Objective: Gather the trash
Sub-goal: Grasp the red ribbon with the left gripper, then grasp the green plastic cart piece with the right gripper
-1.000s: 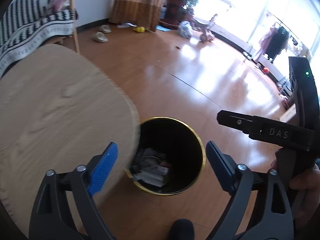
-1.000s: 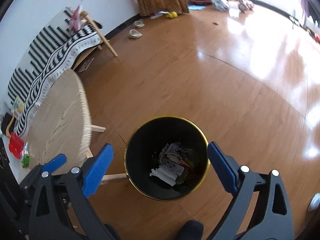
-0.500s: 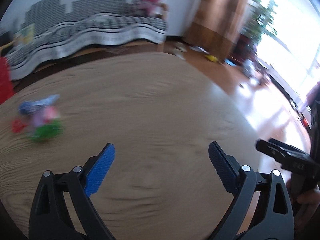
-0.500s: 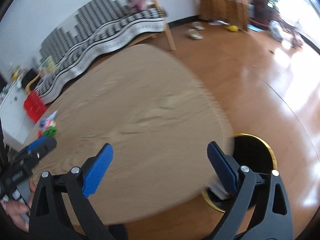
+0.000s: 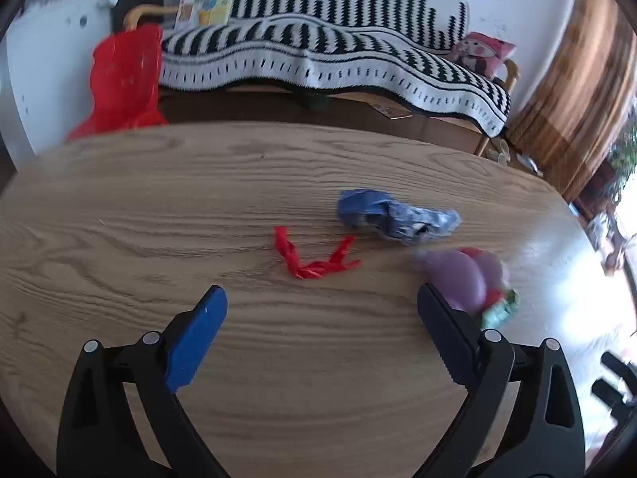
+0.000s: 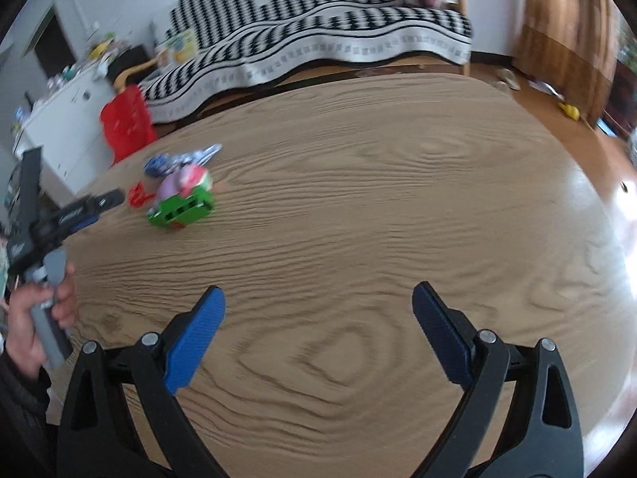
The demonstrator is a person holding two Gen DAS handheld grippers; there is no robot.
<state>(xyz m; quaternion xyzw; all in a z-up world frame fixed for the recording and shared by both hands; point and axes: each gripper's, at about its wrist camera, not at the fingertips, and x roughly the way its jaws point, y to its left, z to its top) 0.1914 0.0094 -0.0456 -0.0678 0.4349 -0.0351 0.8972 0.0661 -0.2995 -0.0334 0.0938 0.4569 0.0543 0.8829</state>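
Observation:
On the oval wooden table (image 5: 159,207) lie three pieces of trash. A twisted red scrap (image 5: 314,257) sits just ahead of my left gripper (image 5: 322,322), which is open and empty. A crumpled blue wrapper (image 5: 394,215) lies farther back to the right. A purple, red and green wrapper (image 5: 469,279) rests against the right finger's tip. In the right wrist view the same cluster (image 6: 181,195) sits far left on the table (image 6: 398,199). My right gripper (image 6: 318,318) hangs open and empty over bare wood. The left gripper (image 6: 79,211) shows there in a hand (image 6: 28,310).
A sofa with a black and white striped blanket (image 5: 338,55) stands behind the table. A red bag (image 5: 123,79) sits at its left end beside a white cabinet (image 6: 67,119). Brown curtains (image 5: 577,79) hang at the right, with wooden floor (image 6: 589,135) beyond the table edge.
Both grippers have swung away from the black bin on the floor and now face the table. The left one has closed in on the trash cluster.

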